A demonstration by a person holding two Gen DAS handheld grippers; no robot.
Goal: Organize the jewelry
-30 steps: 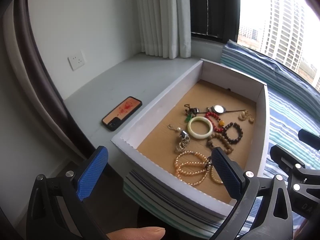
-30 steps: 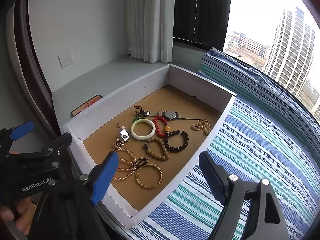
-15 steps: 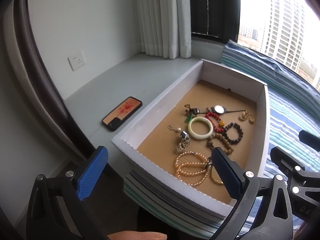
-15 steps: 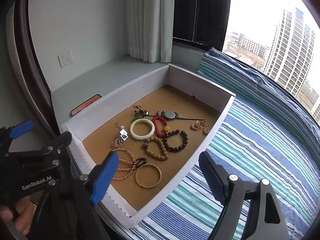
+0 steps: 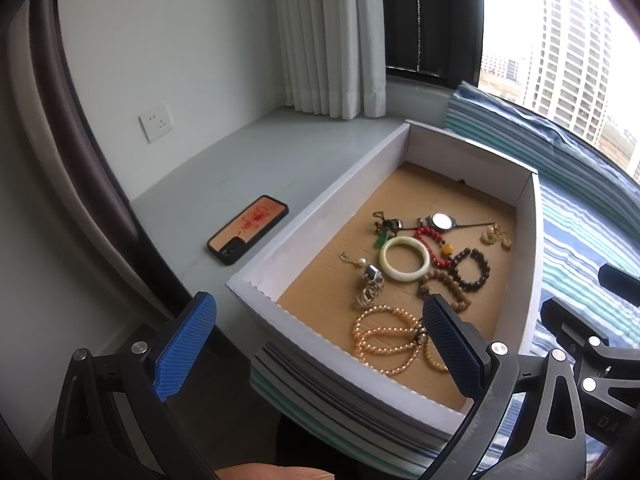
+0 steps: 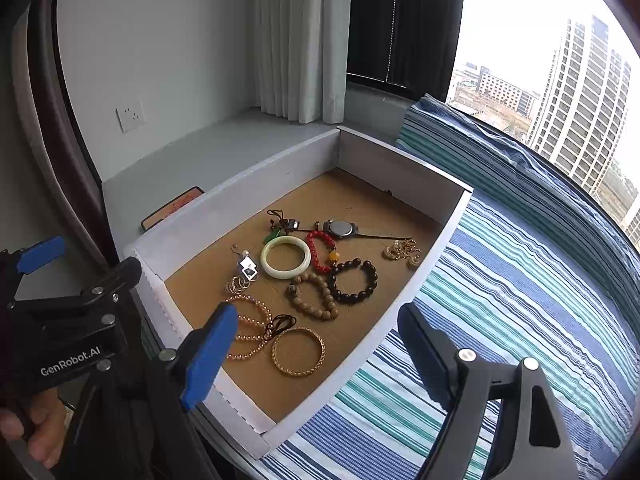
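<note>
All the jewelry is lying inside one shallow white box (image 6: pixel 400 164) with a bare cardboard floor, gathered toward its middle and near end rather than spread over it. A pale jade bangle (image 6: pixel 285 257) is sitting at the centre, with a red bead bracelet (image 6: pixel 320 250) touching its side, a watch (image 6: pixel 340 229) just behind, a dark bead bracelet (image 6: pixel 354 282) and a tan wooden bead bracelet (image 6: pixel 314 295) overlapping beside it, a gold bangle (image 6: pixel 298 351) and looped pearl strands (image 6: pixel 250 330) nearest the camera, and small gold pieces (image 6: pixel 402 252) lying apart by the right wall. Nothing is sorted by kind or laid in rows, so this is fitting either a collected pile awaiting arrangement or a box someone is calling done; the pictures are not settling which. The left claw (image 5: pixel 320 344) and the right claw (image 6: pixel 316 356) are both hovering spread wide over the near end, gripping nothing. The box is resting on a striped blue and green bedspread (image 6: pixel 520 280), next to a grey window ledge carrying a phone (image 5: pixel 248 229), with white curtains (image 5: pixel 328 40) and high-rise buildings showing beyond the glass.
</note>
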